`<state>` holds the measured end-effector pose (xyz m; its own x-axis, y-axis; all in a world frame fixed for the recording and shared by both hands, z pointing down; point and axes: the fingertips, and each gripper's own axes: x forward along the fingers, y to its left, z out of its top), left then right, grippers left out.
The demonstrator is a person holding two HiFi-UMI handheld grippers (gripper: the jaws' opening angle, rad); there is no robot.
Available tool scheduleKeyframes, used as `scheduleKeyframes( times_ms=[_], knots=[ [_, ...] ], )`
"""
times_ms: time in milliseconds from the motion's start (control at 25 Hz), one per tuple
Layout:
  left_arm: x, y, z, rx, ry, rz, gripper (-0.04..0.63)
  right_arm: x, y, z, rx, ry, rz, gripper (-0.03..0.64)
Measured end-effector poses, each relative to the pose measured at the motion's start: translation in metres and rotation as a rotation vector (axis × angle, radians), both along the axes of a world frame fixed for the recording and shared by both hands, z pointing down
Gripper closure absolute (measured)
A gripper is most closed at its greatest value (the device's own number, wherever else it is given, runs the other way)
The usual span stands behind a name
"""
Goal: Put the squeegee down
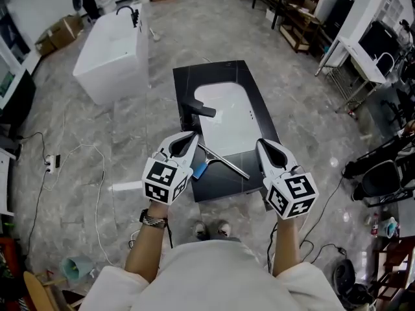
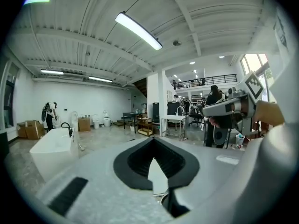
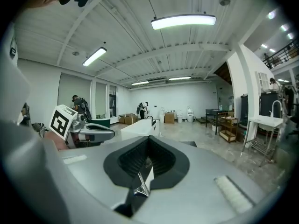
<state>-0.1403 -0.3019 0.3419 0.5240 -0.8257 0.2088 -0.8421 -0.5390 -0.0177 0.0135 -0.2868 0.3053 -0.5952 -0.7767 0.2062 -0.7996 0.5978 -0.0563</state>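
The left gripper [image 1: 192, 136] and the right gripper [image 1: 262, 143] are held side by side above a black rectangular desk [image 1: 194, 76]. Each has its jaws pressed together and holds nothing. A slim metal squeegee [image 1: 224, 161] with a blue end lies flat on the desk, below and between the two grippers. Beyond the gripper tips is a white sunken basin [image 1: 227, 112] with a black tap [image 1: 196, 108].

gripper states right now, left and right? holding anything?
Left gripper: jaws closed, holding nothing.
Right gripper: jaws closed, holding nothing.
The squeegee lies on the black counter below them.
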Motion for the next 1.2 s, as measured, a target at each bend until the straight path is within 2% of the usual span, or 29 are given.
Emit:
scheduleKeyframes(
  times_ms=[440, 760, 840, 960, 1200],
  knots=[
    [-0.002, 0.000, -0.076, 0.161, -0.035, 0.002, 0.592, -0.024, -0.003, -0.058, 0.162, 0.032, -0.076, 0.609],
    [0.002, -0.002, -0.108, 0.226, -0.043, 0.019, 0.592, -0.030, -0.006, -0.078, 0.178, 0.002, -0.127, 0.609],
    [0.003, -0.003, -0.119, 0.247, -0.025, 0.024, 0.592, -0.034, -0.007, -0.086, 0.192, 0.009, -0.139, 0.609],
    [0.007, -0.004, -0.130, 0.278, -0.008, 0.042, 0.592, -0.034, -0.011, -0.095, 0.220, 0.010, -0.117, 0.609],
    [0.003, -0.014, -0.132, 0.297, -0.035, 0.022, 0.592, -0.030, -0.022, -0.102, 0.240, 0.013, -0.090, 0.611]
  ],
)
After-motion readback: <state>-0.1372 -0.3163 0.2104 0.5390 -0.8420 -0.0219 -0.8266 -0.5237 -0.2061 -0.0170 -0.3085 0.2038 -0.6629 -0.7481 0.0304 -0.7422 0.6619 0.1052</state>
